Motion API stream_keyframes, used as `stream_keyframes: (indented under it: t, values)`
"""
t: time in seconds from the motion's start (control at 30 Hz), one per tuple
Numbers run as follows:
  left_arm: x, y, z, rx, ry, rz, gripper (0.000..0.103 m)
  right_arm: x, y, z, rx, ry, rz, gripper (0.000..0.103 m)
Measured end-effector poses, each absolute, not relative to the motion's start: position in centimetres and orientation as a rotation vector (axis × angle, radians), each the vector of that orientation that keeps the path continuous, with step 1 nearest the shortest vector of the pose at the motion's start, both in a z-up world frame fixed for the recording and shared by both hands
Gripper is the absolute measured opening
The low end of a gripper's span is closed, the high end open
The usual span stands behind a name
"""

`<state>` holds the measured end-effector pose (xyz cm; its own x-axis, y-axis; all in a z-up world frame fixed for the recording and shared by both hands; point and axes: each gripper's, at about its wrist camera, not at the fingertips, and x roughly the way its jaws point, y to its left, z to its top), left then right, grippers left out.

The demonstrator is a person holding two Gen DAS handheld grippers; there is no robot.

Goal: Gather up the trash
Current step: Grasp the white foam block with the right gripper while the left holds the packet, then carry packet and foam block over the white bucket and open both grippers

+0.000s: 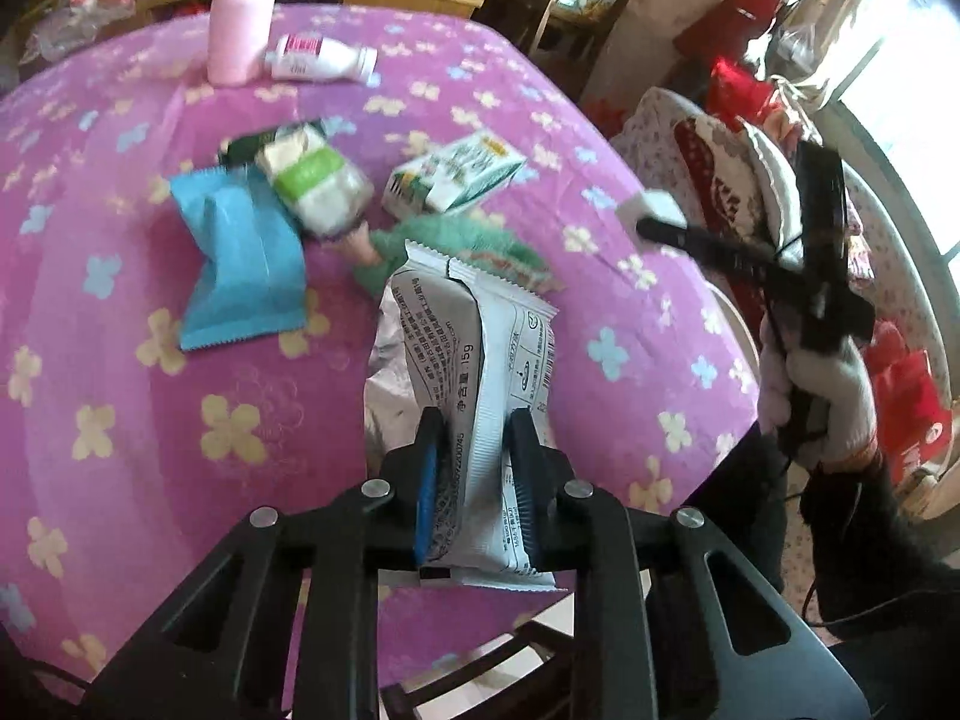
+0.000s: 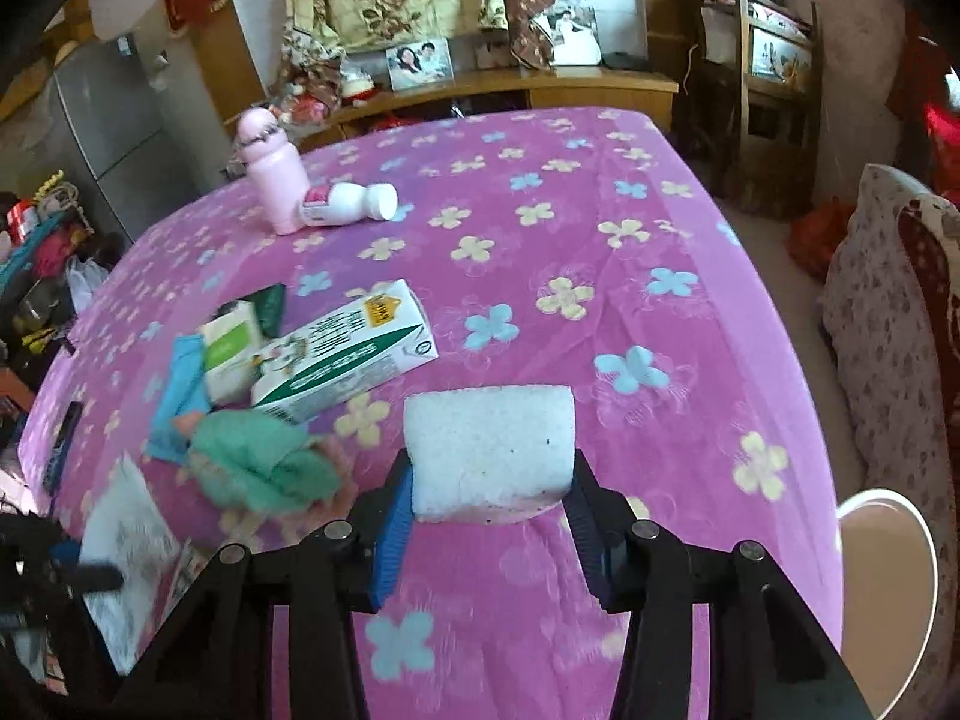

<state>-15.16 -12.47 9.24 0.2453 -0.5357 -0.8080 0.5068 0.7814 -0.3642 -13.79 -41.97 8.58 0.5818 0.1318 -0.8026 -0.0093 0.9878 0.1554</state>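
Now the left gripper [image 1: 474, 450] pinches a white wrapper [image 1: 480, 372] lifted off the table [image 1: 630, 324], ready for binning; the right gripper [image 2: 489, 498] clamps a foam block [image 2: 489, 450]. More trash, including a carton [image 2: 342, 360], lies at ten o'clock.

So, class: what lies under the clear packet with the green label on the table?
The clear packet with the green label rests across a blue wrapper and a dark green packet. Their covered parts, and the pink flowered cloth beneath, cannot be seen.
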Motion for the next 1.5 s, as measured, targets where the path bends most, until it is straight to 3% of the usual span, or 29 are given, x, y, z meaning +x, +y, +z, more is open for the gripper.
stream_keyframes:
  t: [0.63, 1.5]
  values:
    - [-16.0, -26.0, 11.5, 0.077, 1.007, -0.781, 0.02, -22.6, -47.8, 9.7, 0.187, 0.933, -0.006, 0.047]
    - [-19.5, -45.7, 9.7, 0.191, 1.039, -0.989, 0.02, -31.6, -62.5, 7.5, 0.344, 0.94, -0.27, 0.049]
